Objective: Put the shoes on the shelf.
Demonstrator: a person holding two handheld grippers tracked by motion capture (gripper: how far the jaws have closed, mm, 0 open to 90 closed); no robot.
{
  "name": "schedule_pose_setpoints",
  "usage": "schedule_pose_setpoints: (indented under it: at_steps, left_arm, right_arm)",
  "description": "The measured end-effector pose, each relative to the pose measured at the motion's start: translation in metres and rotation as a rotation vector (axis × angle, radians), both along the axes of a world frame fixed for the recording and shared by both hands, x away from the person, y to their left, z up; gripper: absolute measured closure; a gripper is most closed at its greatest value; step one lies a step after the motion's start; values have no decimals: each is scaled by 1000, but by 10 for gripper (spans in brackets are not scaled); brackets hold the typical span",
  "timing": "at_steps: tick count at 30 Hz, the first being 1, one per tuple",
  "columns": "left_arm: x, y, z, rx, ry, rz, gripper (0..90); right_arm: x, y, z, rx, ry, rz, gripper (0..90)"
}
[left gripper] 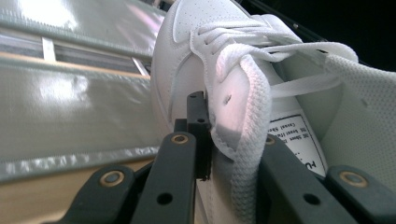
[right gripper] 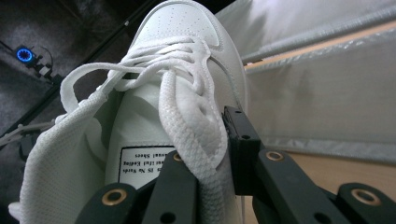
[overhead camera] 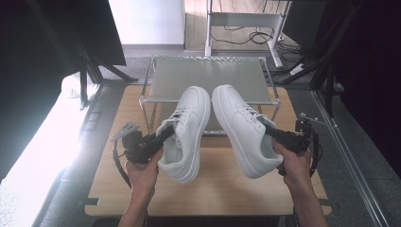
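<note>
Two grippers, left gripper (overhead camera: 163, 134) and right gripper (overhead camera: 270, 134), clamp two white sneakers: left sneaker (overhead camera: 187, 132), right sneaker (overhead camera: 243, 130).

right claw (right gripper: 219, 158) clamped on white sneaker (right gripper: 182, 56) collar

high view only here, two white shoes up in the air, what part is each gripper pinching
Observer: The left gripper is shut on the left shoe, one jaw inside its collar, one outside.
Operator: and the right
Observer: The right gripper is shut on the right shoe in the same way.
Operator: anything visible inside
Observer: A printed label sits on the underside of the right shoe's tongue.
</note>
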State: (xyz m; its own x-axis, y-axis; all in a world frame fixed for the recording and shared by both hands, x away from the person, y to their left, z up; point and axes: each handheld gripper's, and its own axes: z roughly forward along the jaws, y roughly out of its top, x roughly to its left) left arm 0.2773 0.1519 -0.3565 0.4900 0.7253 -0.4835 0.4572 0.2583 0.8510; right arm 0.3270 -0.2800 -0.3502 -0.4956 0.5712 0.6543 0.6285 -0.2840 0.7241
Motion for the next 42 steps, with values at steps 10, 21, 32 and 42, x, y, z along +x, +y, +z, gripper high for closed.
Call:
schedule_pose_setpoints:
  at_steps: [10,21,32,42]
  left_arm:
    - [25,-10,11,-2,-21,40,844]
    - [55,-10,21,-43,-4,81,843]
    - [82,-10,25,-57,19,110,842]
    - [104,-16,30,-66,32,137,842]
  right_arm:
    - [20,9,8,22,2,-81,829]
    - [41,21,15,62,13,-139,828]
    - [63,33,24,70,33,-185,827]
    - [85,39,29,57,64,-246,825]
